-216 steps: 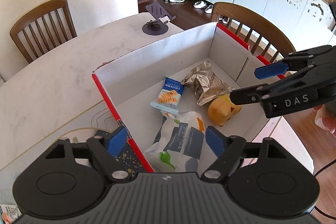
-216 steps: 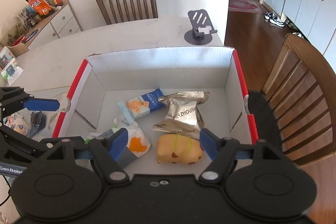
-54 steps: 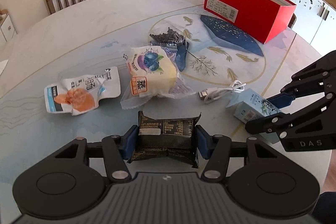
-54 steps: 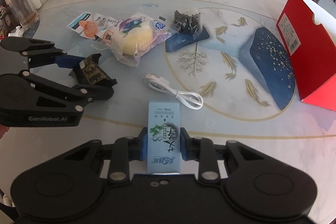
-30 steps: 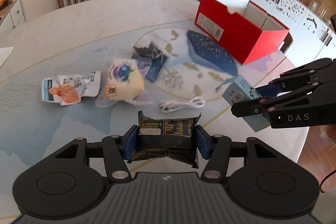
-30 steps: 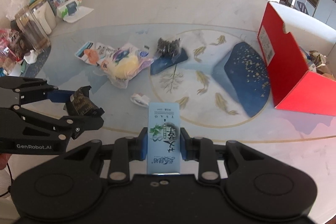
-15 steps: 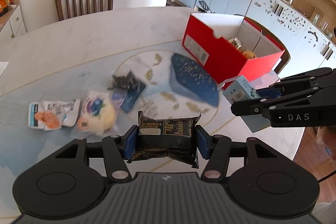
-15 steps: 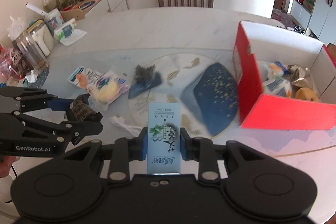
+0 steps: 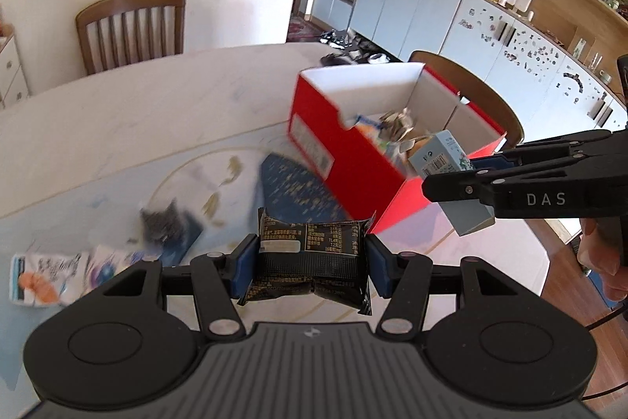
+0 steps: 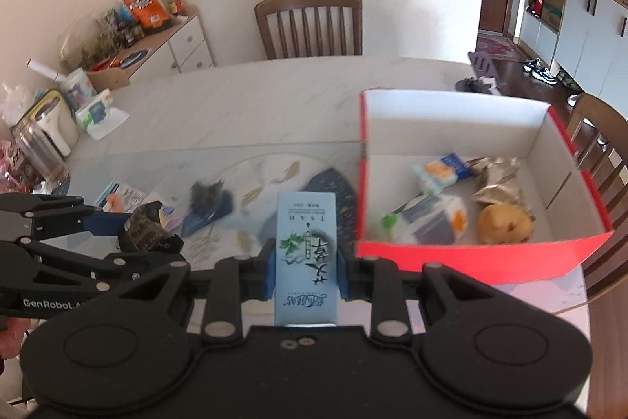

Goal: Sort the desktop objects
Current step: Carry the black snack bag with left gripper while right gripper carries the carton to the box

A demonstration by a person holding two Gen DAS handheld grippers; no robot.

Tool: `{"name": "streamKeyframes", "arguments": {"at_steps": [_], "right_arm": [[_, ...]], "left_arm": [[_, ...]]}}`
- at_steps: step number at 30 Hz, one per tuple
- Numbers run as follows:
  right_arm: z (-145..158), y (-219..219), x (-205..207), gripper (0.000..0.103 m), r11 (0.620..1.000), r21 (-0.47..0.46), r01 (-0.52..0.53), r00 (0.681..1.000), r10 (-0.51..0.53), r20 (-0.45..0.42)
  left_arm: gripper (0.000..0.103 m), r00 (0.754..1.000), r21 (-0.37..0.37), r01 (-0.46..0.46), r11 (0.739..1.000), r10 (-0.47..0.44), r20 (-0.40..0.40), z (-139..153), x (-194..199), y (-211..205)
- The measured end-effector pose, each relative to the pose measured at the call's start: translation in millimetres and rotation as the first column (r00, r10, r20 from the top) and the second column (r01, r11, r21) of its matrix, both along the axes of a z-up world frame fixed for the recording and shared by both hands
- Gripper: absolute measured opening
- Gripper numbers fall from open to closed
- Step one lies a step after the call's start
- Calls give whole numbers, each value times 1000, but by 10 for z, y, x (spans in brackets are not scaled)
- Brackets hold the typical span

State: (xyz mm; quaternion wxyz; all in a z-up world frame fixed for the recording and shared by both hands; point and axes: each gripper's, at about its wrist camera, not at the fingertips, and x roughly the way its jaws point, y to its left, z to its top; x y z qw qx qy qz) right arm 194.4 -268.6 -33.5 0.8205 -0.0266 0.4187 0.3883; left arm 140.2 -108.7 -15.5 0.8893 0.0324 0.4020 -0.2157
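The left claw is clamped on a black snack packet, held above the tabletop. The right claw grips a pale blue carton, also held above the tabletop. The open red box lies at 2 o'clock of the carton, snacks inside it

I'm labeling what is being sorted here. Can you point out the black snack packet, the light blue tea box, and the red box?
black snack packet (image 9: 312,254): left wrist view, middle of its printed face.
light blue tea box (image 10: 306,254): right wrist view, its printed top face.
red box (image 10: 463,264): right wrist view, its near outer wall.
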Motion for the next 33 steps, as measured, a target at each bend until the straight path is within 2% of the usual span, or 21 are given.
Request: {"name": "streamKeyframes", "arguments": {"at_steps": [21, 27, 33], "right_arm": [[-77, -754, 929, 28, 994, -11, 105, 994, -105, 13], [-168, -819, 1193, 28, 992, -27, 124, 992, -124, 7], [-269, -786, 1374, 28, 991, -52, 123, 992, -122, 20]], "left_arm": [[56, 990, 56, 127, 990, -130, 55, 122, 597, -1312], [56, 986, 86, 148, 985, -154, 71, 116, 884, -1563], [56, 988, 103, 148, 984, -152, 36, 40, 1291, -1733]]}}
